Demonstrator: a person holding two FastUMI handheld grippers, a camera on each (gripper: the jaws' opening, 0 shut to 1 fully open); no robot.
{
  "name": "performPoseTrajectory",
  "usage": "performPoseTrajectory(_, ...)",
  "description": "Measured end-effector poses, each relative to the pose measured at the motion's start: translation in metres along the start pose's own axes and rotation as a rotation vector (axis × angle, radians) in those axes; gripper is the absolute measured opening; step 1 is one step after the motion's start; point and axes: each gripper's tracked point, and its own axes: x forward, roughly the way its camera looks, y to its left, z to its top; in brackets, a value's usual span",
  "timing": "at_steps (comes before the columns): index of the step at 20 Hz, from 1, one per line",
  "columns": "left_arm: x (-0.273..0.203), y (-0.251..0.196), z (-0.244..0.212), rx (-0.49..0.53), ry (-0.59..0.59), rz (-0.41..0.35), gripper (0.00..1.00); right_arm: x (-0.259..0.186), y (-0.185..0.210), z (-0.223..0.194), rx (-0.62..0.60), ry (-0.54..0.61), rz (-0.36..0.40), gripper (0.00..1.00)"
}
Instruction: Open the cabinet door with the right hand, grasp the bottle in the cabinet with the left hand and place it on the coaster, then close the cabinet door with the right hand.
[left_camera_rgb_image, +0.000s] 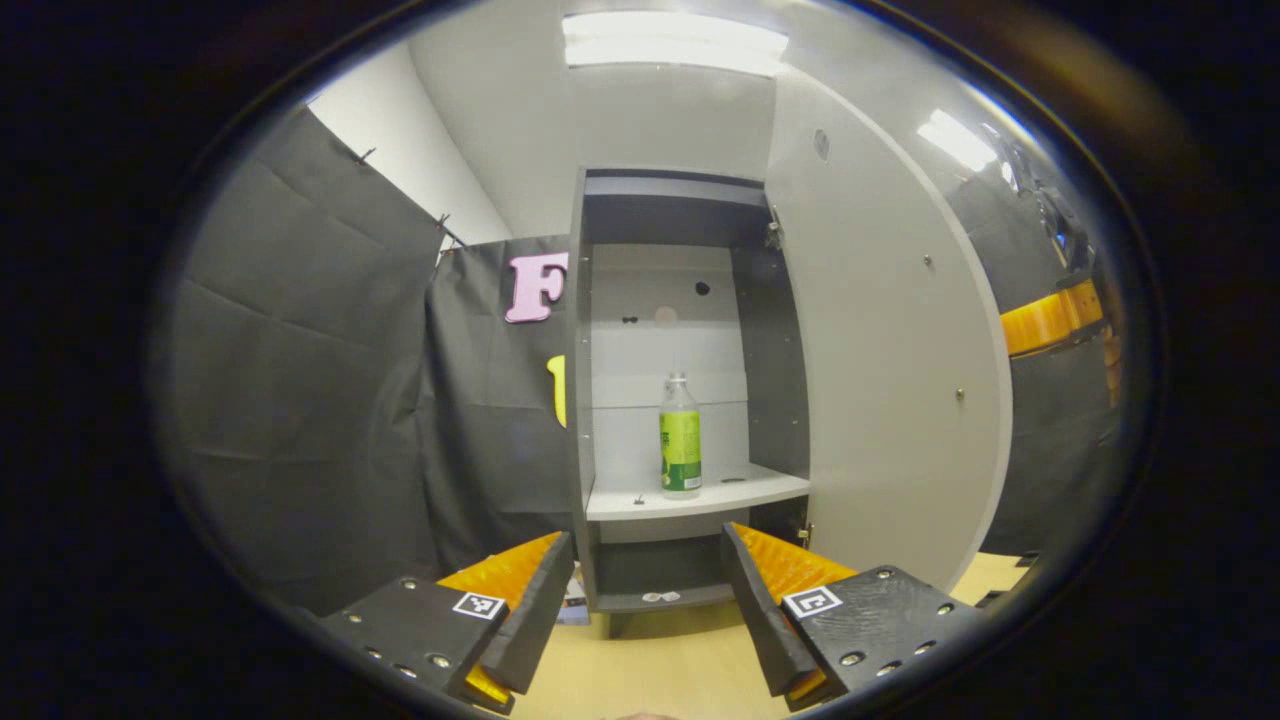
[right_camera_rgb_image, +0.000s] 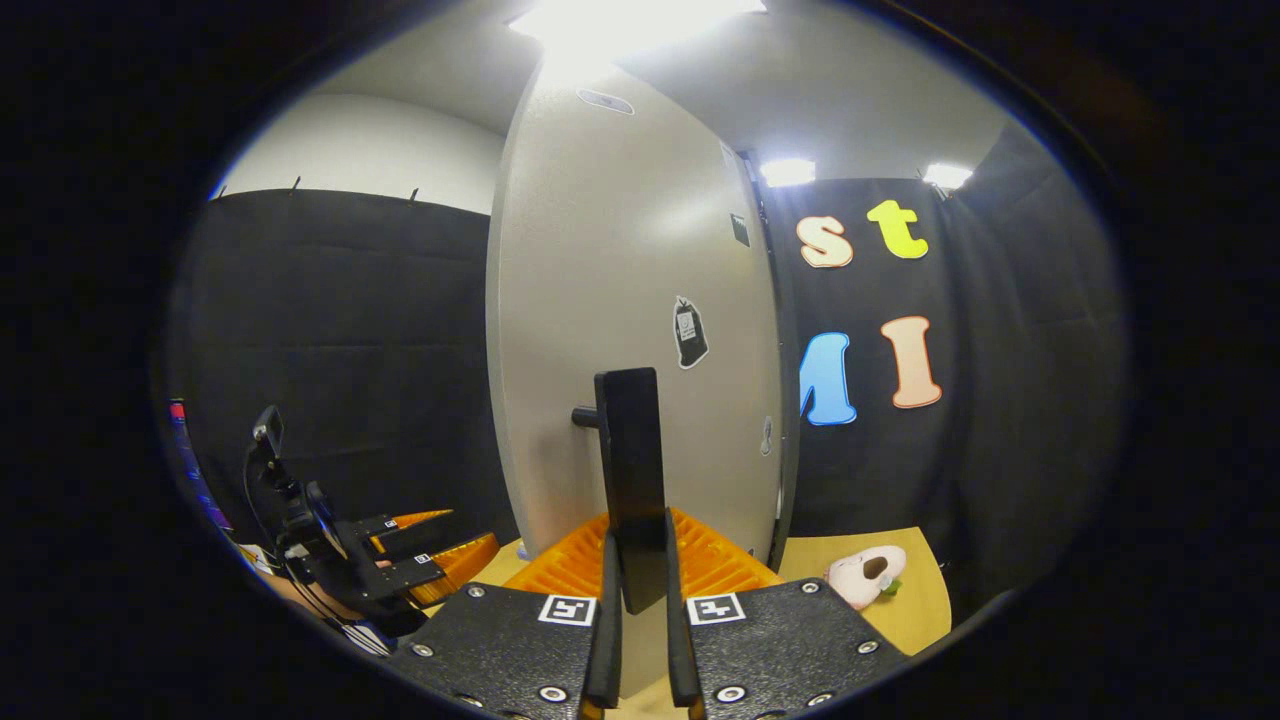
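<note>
The right gripper (right_camera_rgb_image: 637, 600) is clamped on the cabinet door's handle (right_camera_rgb_image: 630, 470), the door (left_camera_rgb_image: 880, 380) swung wide. The left gripper (left_camera_rgb_image: 648, 590), fingers apart, faces the bottle (left_camera_rgb_image: 680, 436) upright on the cabinet shelf (left_camera_rgb_image: 700, 495).

bottle (left_camera_rgb_image: 680, 438) on cabinet shelf (left_camera_rgb_image: 700, 493) | door (left_camera_rgb_image: 890, 400) right of it

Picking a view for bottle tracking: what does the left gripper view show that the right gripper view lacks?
Left gripper view: the cabinet's inside, with the bottle upright on a shelf, and the left claw open, short of it.

Right gripper view: the door's outer face, with the right claw shut on the handle, and a plush toy on the table.

Both: the open door, the table and the booth wall.
</note>
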Motion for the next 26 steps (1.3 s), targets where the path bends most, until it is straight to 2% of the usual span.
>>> performPoseTrajectory(4,0.007,-0.014,-0.001,0.005,0.000,-0.006,0.85,-0.008,-0.016,0.001,-0.004,-0.005,-0.036,0.18)
performPoseTrajectory(6,0.011,-0.022,-0.002,0.004,-0.001,-0.003,0.88,-0.017,-0.024,-0.001,-0.003,-0.008,-0.049,0.18)
performPoseTrajectory(7,0.013,-0.026,-0.001,0.002,-0.001,0.001,0.85,-0.019,-0.029,-0.001,-0.009,-0.011,-0.059,0.18)
performPoseTrajectory(11,0.016,-0.034,0.001,0.003,0.003,0.032,0.85,-0.026,-0.060,-0.001,-0.016,-0.028,-0.117,0.15)
performPoseTrajectory(13,0.018,-0.037,0.002,-0.006,0.005,0.050,0.88,-0.028,-0.078,0.000,0.007,-0.033,-0.147,0.15)
performPoseTrajectory(17,0.033,-0.040,0.007,-0.007,0.009,0.069,0.88,-0.029,-0.076,-0.007,0.096,-0.023,-0.090,0.13)
performPoseTrajectory(18,0.040,-0.042,0.011,0.004,0.005,0.068,0.85,-0.031,-0.075,-0.008,0.100,-0.019,-0.083,0.15)
performPoseTrajectory(22,0.077,-0.042,0.025,0.035,-0.019,0.036,0.88,-0.043,-0.086,-0.015,0.131,-0.018,-0.114,0.17)
performPoseTrajectory(23,0.088,-0.042,0.026,0.037,-0.022,0.027,0.88,-0.046,-0.090,-0.018,0.149,-0.017,-0.135,0.20)
performPoseTrajectory(24,0.097,-0.043,0.028,0.039,-0.023,0.016,0.82,-0.053,-0.097,-0.020,0.151,-0.017,-0.170,0.39)
performPoseTrajectory(25,0.109,-0.043,0.029,0.037,-0.023,0.002,0.88,-0.058,-0.106,-0.023,0.142,-0.018,-0.215,0.53)
performPoseTrajectory(26,0.120,-0.045,0.031,0.032,-0.022,-0.013,0.89,-0.063,-0.112,-0.025,0.134,-0.019,-0.249,0.83)
